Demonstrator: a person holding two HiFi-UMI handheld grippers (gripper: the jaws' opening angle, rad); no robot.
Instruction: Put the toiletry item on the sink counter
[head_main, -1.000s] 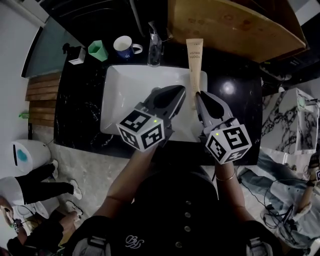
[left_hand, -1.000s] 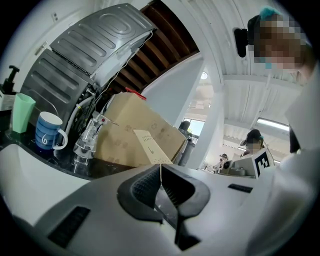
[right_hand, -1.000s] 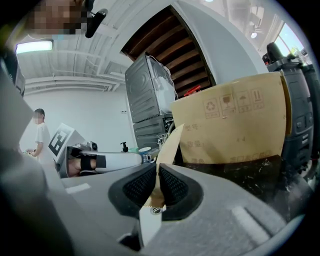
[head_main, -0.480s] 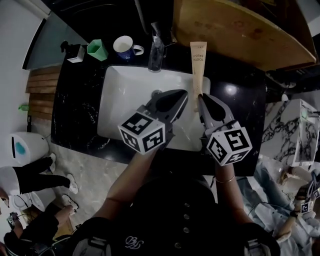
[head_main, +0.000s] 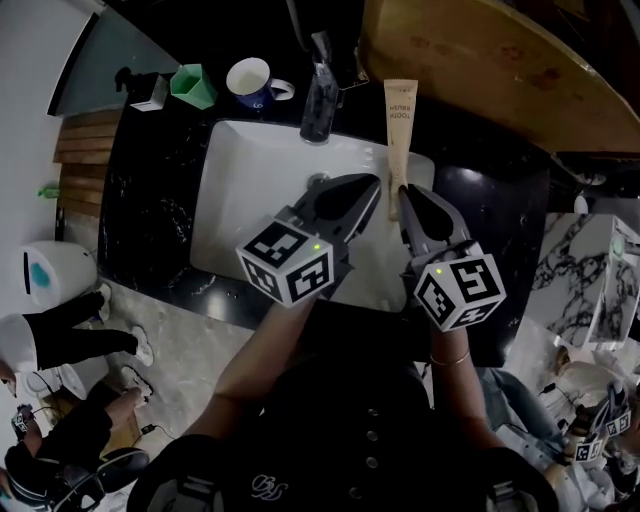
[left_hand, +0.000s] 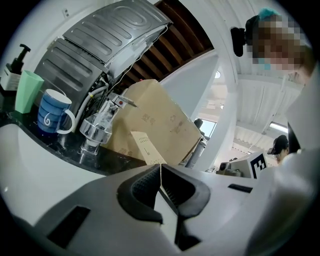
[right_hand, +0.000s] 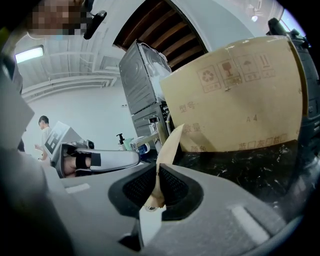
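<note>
1. Head view: your right gripper (head_main: 408, 197) clamps the near end of the beige toiletry tube (head_main: 400, 125). The tube points far, over the white basin's (head_main: 245, 200) right rim. Release here and it could slide into the basin instead of onto the black counter (head_main: 490, 225).
2. Left gripper view: your left gripper (left_hand: 160, 167) is closed on nothing, just left of the tube (left_hand: 145, 146). Drift right and you could knock it.
3. Right gripper view: your pads pinch only the tube's (right_hand: 169, 145) flat tail. The long body could swing, or its far end could hit the cardboard box (right_hand: 235, 100).
</note>
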